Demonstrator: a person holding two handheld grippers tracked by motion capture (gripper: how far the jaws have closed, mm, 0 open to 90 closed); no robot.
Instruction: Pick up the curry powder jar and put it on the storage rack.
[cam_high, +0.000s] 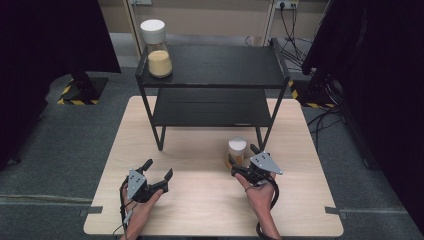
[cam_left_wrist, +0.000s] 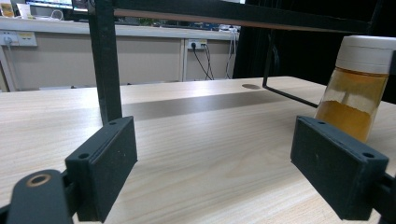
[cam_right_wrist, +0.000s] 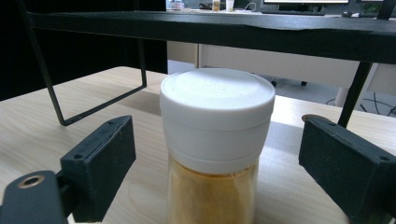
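The right gripper (cam_right_wrist: 212, 163) has its black jaws apart, flanking — seemingly not yet touching — the upright, white-lidded clear jar of yellow powder (cam_right_wrist: 215, 140), on the pale wooden table (cam_high: 200, 200) before the black two-tier metal shelf (cam_high: 210, 67). The left gripper (cam_high: 152, 177) — open, empty — lies farther off.

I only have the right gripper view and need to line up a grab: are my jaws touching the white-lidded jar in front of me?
Observer: No. In the high view the right gripper sits around the jar, jaws open with gaps either side.
Operator: Is the left gripper near?
Observer: No, the left gripper rests apart on the table, jaws open with nothing between them.
Operator: Anything on the shelf above?
Observer: Yes, a second jar stands on the rack's top shelf, at its left end.
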